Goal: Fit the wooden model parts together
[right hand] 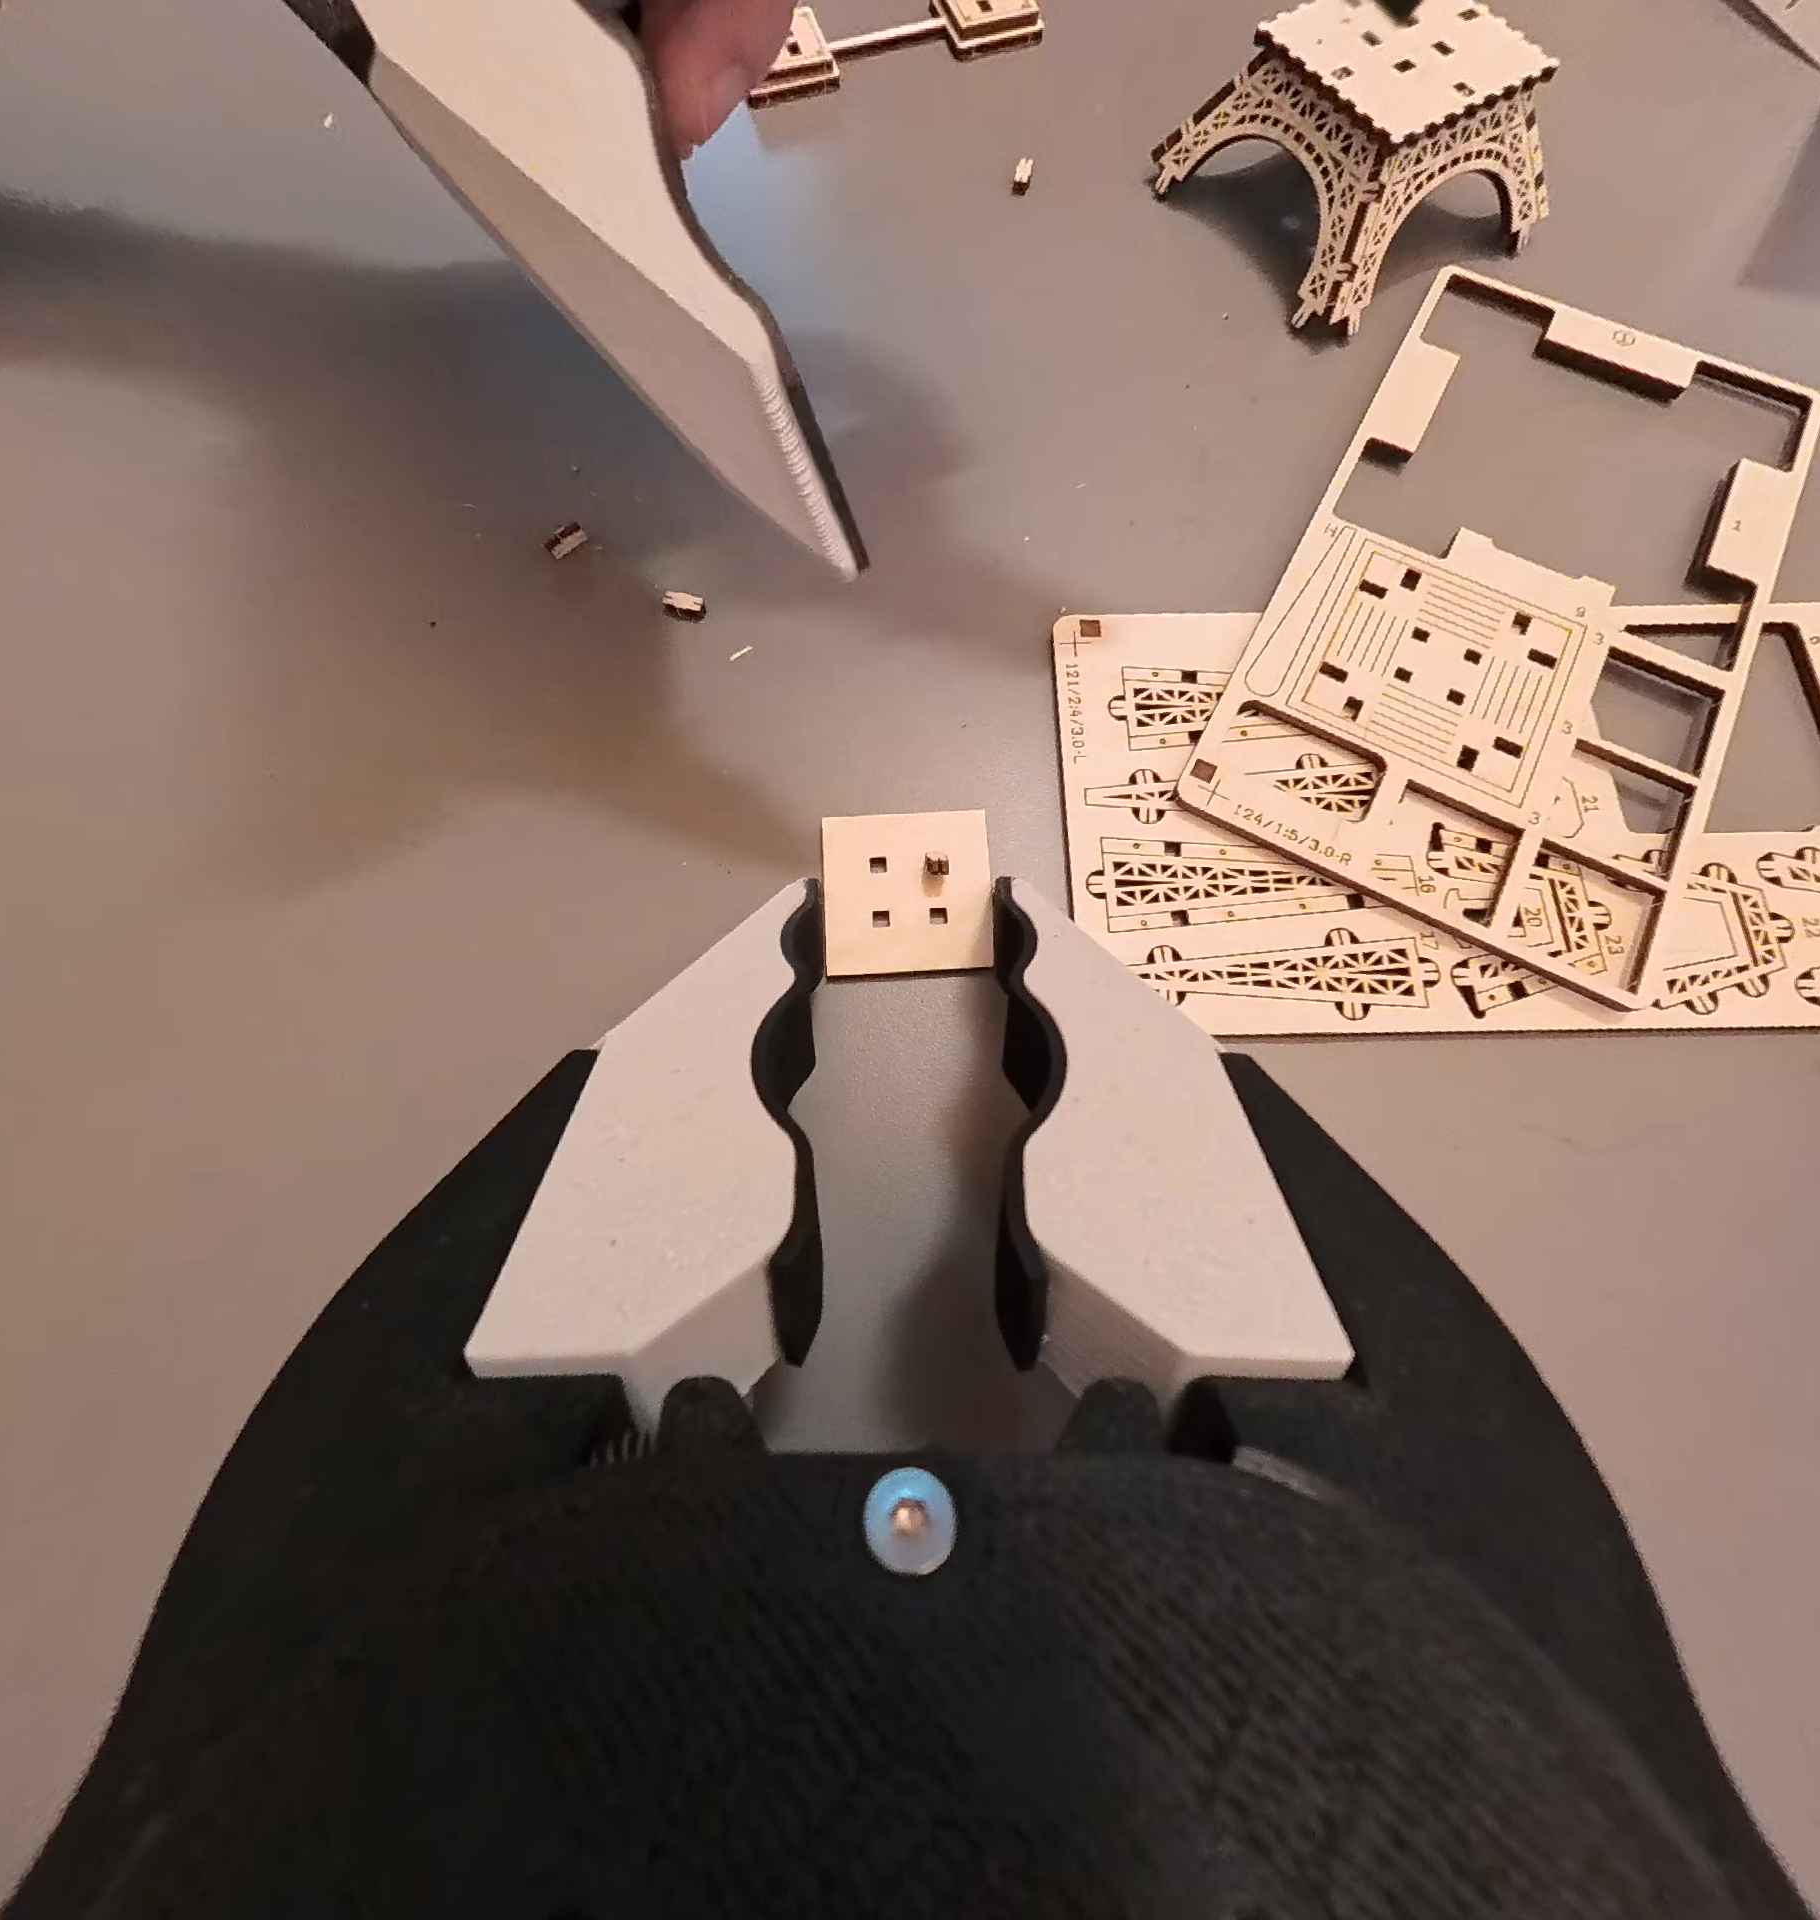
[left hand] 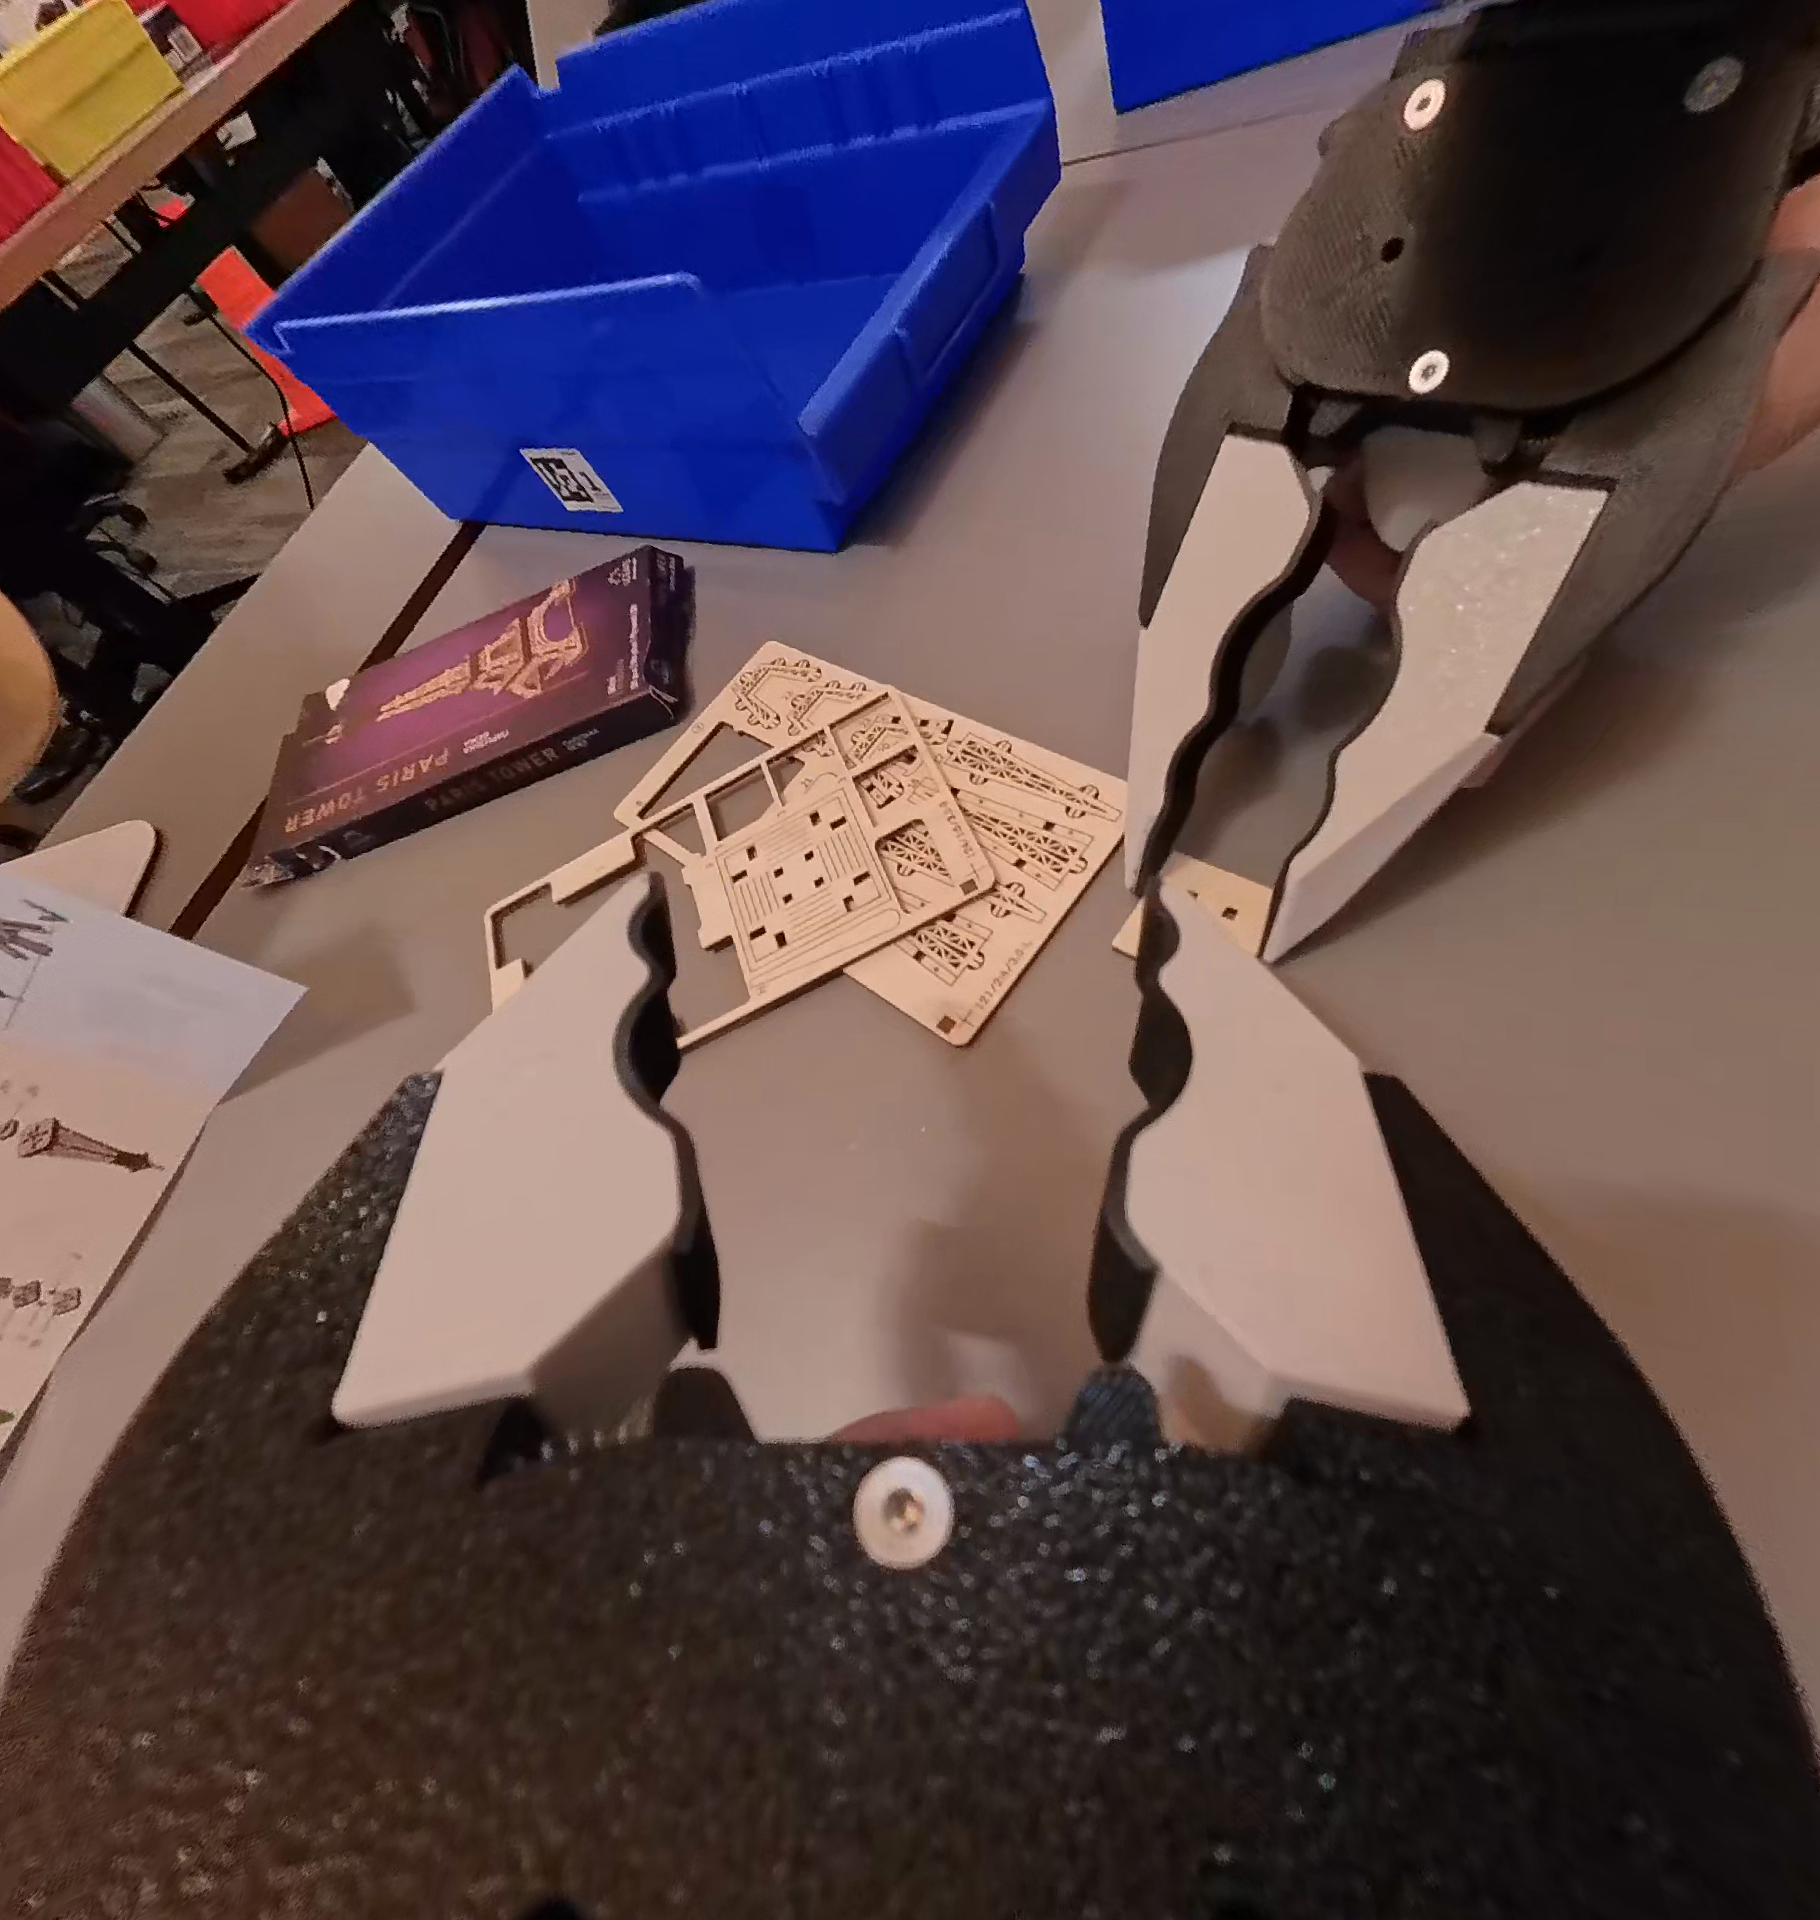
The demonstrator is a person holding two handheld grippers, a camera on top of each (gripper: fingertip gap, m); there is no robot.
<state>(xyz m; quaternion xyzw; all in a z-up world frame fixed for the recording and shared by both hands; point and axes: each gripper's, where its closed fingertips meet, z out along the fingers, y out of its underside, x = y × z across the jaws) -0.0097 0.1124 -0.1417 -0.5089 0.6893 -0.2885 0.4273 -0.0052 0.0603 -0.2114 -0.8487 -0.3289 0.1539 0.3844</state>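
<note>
Wooden square plate (right hand: 906,896) with four small holes and one tiny peg standing in it is clamped flat between fingertips of right hand-held gripper (right hand: 904,914), at centre of right wrist frame, low over grey worktop (right hand: 262,831). Left hand-held gripper (left hand: 901,935) held released, nothing between fingers. Two overlapping cut-out sheets (right hand: 1405,831) lie right of plate. Assembled tower base (right hand: 1373,145) stands at upper right. Loose pegs (right hand: 625,571) scattered at left. Blue bin (left hand: 677,291) and purple box (left hand: 470,717) seen in upper left of left wrist frame.

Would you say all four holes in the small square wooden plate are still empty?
No, a tiny peg stands in one hole of the square plate between the right tongs.
</note>
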